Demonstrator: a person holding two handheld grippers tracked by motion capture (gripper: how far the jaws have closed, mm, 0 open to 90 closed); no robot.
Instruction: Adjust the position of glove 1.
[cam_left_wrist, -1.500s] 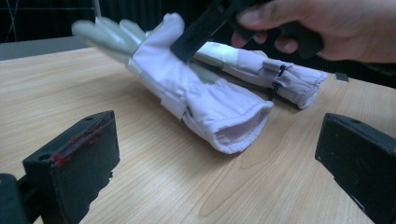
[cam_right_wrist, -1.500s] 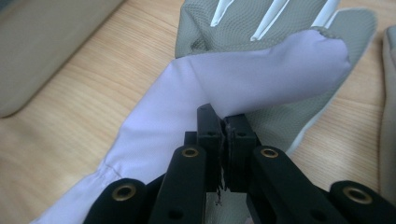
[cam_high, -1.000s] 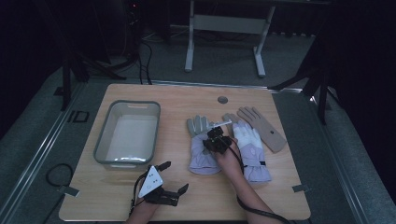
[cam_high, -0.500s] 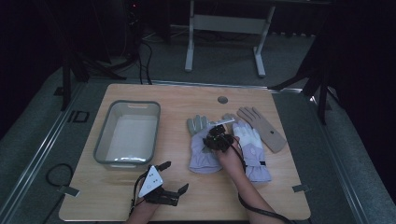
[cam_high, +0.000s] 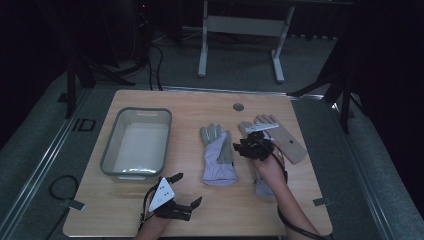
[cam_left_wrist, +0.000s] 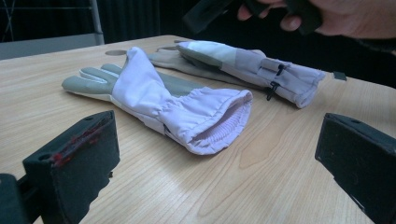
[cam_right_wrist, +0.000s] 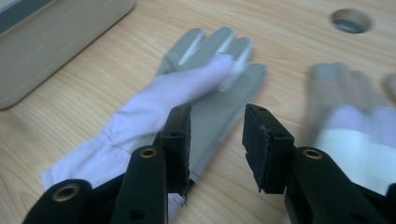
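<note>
A lavender and grey glove (cam_high: 217, 155) lies flat mid-table, cuff toward me, with a lavender fold across its grey palm (cam_right_wrist: 187, 88). A second matching glove (cam_high: 262, 187) lies to its right, partly under the right hand, and overlaps a tan glove (cam_high: 287, 142). My right gripper (cam_high: 252, 147) hovers above the second glove; its jaws have just been opening and stand apart with nothing between them (cam_right_wrist: 217, 140). My left gripper (cam_high: 188, 189) rests near the front edge, jaws wide open and empty (cam_left_wrist: 217, 158), facing the first glove's cuff (cam_left_wrist: 210, 121).
A grey plastic bin (cam_high: 111, 145) stands on the left of the wooden table. A round cable hole (cam_high: 238, 107) sits near the far edge. Bare wood lies between the bin and the gloves and along the front edge.
The right gripper has lifted off the middle glove and moved right, its jaws parting from shut. The glove stays on the table. The left gripper has not moved.
</note>
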